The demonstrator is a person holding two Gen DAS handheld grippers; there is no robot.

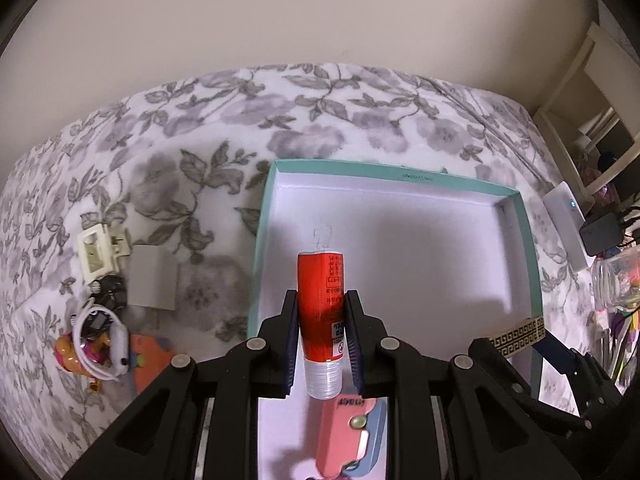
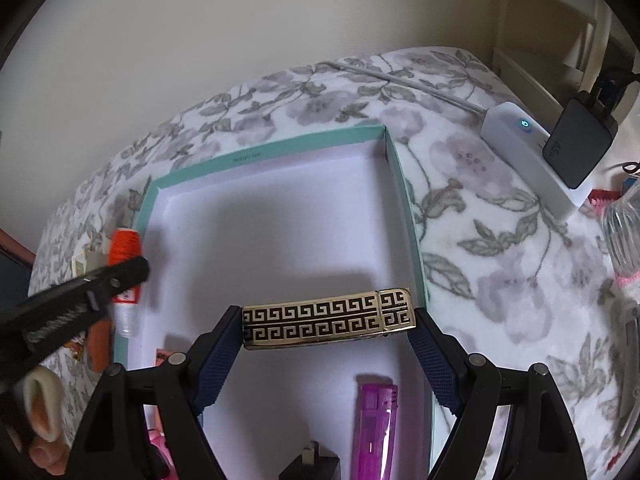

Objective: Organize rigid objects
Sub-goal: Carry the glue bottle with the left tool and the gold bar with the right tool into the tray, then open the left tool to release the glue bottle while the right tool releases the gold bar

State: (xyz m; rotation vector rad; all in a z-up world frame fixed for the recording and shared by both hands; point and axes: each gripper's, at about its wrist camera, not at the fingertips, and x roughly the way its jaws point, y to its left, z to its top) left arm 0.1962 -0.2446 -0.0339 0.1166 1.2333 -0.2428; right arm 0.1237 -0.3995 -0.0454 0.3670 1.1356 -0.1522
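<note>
My left gripper (image 1: 322, 298) is shut on a red tube with a clear cap (image 1: 321, 312) and holds it over the near left part of a teal box with a white inside (image 1: 400, 176). The tube also shows in the right wrist view (image 2: 125, 264). My right gripper (image 2: 328, 320) is shut on a gold bar with a black key pattern (image 2: 326, 318), held crosswise over the near right part of the box (image 2: 404, 200). The bar's end shows in the left wrist view (image 1: 518, 334). A pink case (image 1: 346, 436) and a purple lighter (image 2: 374, 432) lie in the box.
The box rests on a floral blanket (image 1: 304, 120). Left of it lie a cream clip (image 1: 96, 254), a grey block (image 1: 154, 282), a white cable (image 1: 104, 340) and colourful toys (image 1: 80, 354). A white power strip (image 2: 532, 160) with a black charger (image 2: 580, 144) lies at the right.
</note>
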